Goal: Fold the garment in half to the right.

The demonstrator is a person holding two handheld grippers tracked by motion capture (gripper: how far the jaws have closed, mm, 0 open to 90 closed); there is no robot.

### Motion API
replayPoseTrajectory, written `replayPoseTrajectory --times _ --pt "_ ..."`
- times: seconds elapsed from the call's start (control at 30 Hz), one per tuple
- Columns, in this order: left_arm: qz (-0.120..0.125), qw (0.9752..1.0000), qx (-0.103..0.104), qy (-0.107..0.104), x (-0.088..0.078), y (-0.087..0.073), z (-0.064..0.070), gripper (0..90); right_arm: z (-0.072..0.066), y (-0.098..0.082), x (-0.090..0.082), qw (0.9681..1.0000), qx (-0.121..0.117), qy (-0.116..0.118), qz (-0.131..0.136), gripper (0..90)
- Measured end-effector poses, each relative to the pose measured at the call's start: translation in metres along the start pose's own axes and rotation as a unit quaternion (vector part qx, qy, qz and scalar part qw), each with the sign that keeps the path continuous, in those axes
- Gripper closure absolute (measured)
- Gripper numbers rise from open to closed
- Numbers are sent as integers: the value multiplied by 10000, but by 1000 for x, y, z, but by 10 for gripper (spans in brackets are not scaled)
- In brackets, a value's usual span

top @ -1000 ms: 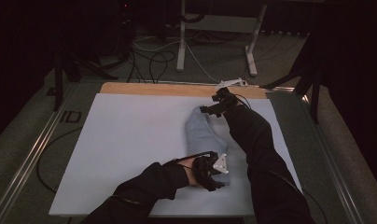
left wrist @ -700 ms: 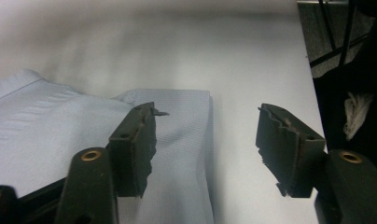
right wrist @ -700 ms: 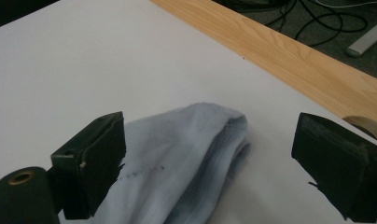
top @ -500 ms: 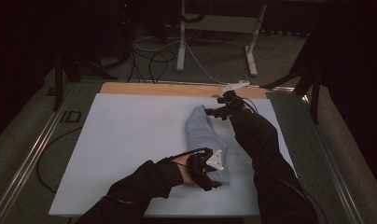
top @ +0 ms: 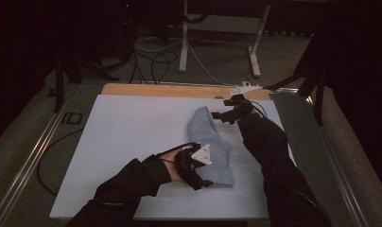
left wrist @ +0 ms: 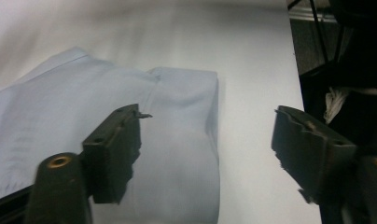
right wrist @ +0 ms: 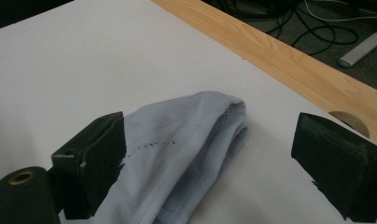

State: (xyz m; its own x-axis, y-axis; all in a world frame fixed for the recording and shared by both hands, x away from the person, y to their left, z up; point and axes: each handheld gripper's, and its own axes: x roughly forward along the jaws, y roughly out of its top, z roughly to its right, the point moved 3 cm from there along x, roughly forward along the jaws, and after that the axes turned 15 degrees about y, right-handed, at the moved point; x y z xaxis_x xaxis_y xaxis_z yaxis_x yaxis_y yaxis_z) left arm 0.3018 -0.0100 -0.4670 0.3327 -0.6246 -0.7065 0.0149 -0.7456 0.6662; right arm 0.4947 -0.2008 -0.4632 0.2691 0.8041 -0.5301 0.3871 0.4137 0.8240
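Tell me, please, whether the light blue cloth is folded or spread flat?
Folded: the light blue cloth lies as a narrow strip, layers doubled at its seamed end.

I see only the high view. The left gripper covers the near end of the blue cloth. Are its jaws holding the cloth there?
Observer: No. In the left gripper view the left gripper stands open above the blue cloth, nothing pinched; its jaws have just been opening.
Operator: And the right gripper at the far end?
Observer: The right gripper is open too, its jaws clear of the cloth's rounded end.
Operator: Is any seam visible there?
Observer: Yes, a stitched hem runs along that end's folded edge.
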Motion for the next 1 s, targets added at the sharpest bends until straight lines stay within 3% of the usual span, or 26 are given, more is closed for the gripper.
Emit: replayPoseTrajectory --times 0.23,0.4,0.5,0.73,0.93,1.0 --pt "77 9997 -248 -44 -19 -19 -8 121 -7 -5 1 10000 -3 0 -2 99" --pt "73 9991 -417 48 -28 -38 -12 13 -11 -6 3 10000 -86 -30 2 100" --pt "163 9984 -528 72 -33 -49 -16 7 -14 -6 4 9999 -134 3 -1 99" --pt "304 9948 -886 404 -49 -74 -25 4 -18 -3 7 9999 -154 45 51 99" --pt "234 9913 -1138 621 -58 -96 -27 4 -19 -2 9 9998 -194 39 19 99" --pt "201 9891 -1276 712 -63 -110 -27 4 -19 -1 10 9998 -187 56 51 99"
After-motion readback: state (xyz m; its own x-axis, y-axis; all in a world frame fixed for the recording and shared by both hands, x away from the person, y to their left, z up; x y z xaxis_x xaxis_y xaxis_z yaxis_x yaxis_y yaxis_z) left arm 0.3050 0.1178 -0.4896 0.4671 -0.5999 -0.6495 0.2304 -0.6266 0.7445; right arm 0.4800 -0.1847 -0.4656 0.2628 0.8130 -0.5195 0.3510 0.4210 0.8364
